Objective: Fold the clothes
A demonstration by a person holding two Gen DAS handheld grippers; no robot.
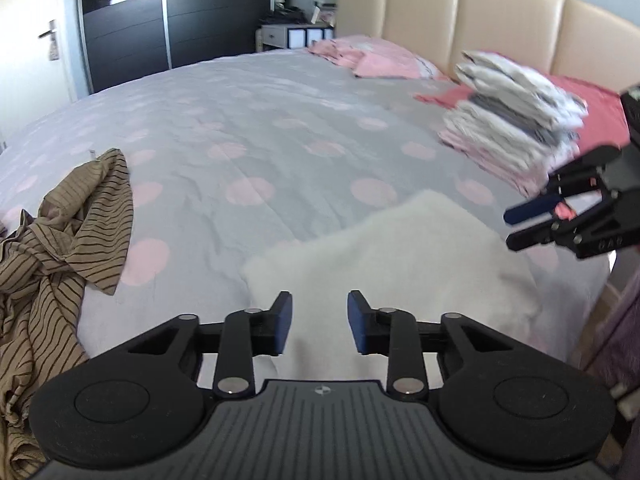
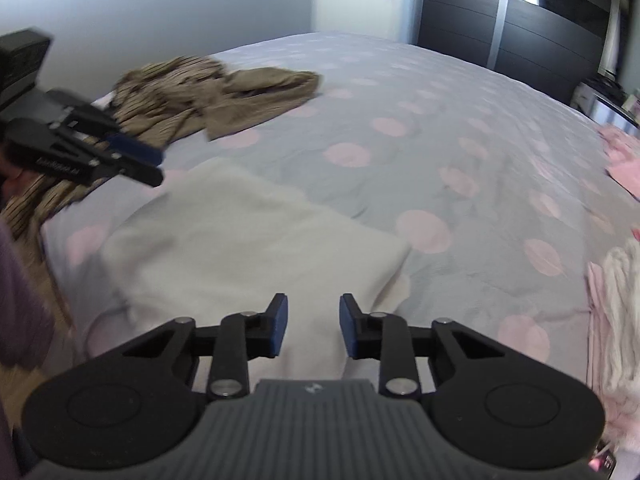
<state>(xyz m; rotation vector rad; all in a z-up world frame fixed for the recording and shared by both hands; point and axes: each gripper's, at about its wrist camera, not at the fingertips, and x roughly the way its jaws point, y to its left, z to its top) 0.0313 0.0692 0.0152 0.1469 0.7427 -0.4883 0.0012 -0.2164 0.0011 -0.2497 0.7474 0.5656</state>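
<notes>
A white folded cloth lies flat near the bed's front edge, seen also as the white cloth in the right wrist view. My left gripper hovers open over its near left side, with nothing between the pads. My right gripper hovers open over its near right side; in the left wrist view the right gripper reaches in from the right edge. The left gripper shows at the left of the right wrist view. A crumpled brown striped garment lies at the left.
The bed has a grey cover with pink dots. A stack of folded clothes stands at the right, before pink pillows and a beige headboard. A dark wardrobe and a nightstand stand behind. A sleeve shows left.
</notes>
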